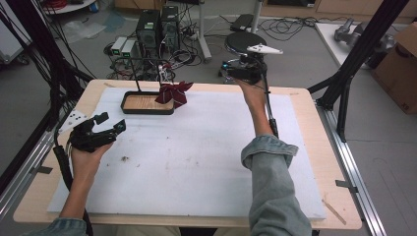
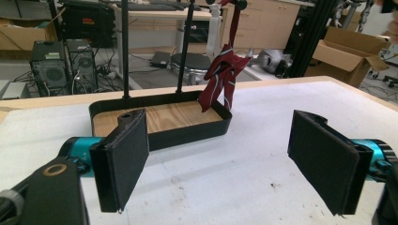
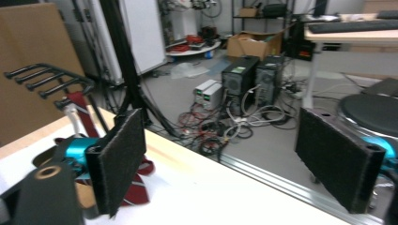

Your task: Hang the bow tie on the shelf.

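Note:
A dark red striped tie (image 1: pixel 173 93) hangs from a black rack over a black tray (image 1: pixel 146 111) with a wooden floor, at the back left of the white mat. In the left gripper view the tie (image 2: pixel 224 75) drapes down to the tray's (image 2: pixel 159 136) right end. My left gripper (image 1: pixel 112 122) rests low at the mat's left edge, its jaws wide apart (image 2: pixel 218 126) and empty, facing the tray. My right gripper (image 1: pixel 228 71) is held above the table's far edge, right of the tie, open (image 3: pixel 219 122) and empty. The tie (image 3: pixel 136 192) and the rack's pegs (image 3: pixel 47 77) lie to its left.
A white mat (image 1: pixel 196 157) covers most of the wooden table (image 1: pixel 314 147). Beyond the far edge stand computer towers (image 1: pixel 157 27) with tangled cables and a black round stool (image 1: pixel 245 42). Black frame posts (image 1: pixel 354 64) rise at the right, near a cardboard box (image 1: pixel 401 69).

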{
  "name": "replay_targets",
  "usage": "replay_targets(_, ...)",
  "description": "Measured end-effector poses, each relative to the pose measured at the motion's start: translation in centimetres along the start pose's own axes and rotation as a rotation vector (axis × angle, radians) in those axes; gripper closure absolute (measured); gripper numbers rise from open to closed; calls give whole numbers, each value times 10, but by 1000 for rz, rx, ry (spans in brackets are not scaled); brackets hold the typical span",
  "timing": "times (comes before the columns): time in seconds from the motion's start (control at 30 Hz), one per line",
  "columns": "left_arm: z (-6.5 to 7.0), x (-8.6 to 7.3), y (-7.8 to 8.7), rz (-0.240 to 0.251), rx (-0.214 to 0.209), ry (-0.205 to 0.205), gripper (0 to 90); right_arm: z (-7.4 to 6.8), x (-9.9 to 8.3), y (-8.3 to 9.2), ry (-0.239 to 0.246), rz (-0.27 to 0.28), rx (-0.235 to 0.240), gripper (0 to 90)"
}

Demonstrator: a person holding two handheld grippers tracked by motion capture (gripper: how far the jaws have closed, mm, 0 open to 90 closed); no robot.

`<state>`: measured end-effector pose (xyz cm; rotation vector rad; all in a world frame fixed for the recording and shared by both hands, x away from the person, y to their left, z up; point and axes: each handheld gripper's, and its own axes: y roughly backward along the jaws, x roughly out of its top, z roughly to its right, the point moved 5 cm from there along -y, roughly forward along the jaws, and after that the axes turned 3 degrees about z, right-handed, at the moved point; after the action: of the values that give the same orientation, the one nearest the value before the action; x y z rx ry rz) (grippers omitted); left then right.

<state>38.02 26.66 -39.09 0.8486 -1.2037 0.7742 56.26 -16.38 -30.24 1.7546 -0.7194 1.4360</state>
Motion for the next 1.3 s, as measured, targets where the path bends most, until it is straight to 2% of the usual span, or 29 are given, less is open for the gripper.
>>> replay_targets(0.2, 0, -1, -4, -3, -1, 1, 210, 25, 2, 39, 2, 40, -44, 123)
replay_targets(0.4, 1, -3, -8, -11, -4, 0, 209, 50, 0, 73, -25, 64, -86, 117)
replay_targets(0.67, 0, -5, -5, -21, 8, -1, 207, 72, 1, 115, -44, 102, -124, 114)
replay_targets(0.8, -1, -5, -4, -19, 10, -4, 207, 76, 3, 135, -48, 150, -133, 114)
replay_targets(0.9, -1, -6, -4, -22, 11, -4, 207, 77, -1, 147, -47, 154, -137, 112)
replay_targets(0.97, 0, -7, -4, -25, 12, -4, 207, 79, -3, 154, -61, 126, -134, 104)
replay_targets(1.0, 0, -7, -4, -25, 11, -4, 207, 78, -4, 159, -63, 148, -131, 104)
replay_targets(1.03, 0, -7, -4, -27, 13, -6, 207, 78, -6, 165, -62, 184, -136, 104)
replay_targets(1.13, -1, -7, -3, -28, 16, -6, 207, 77, -14, 177, -76, 189, -138, 104)
replay_targets(1.3, 0, -9, -4, -34, 17, -5, 206, 75, -28, 194, -57, 200, -157, 104)
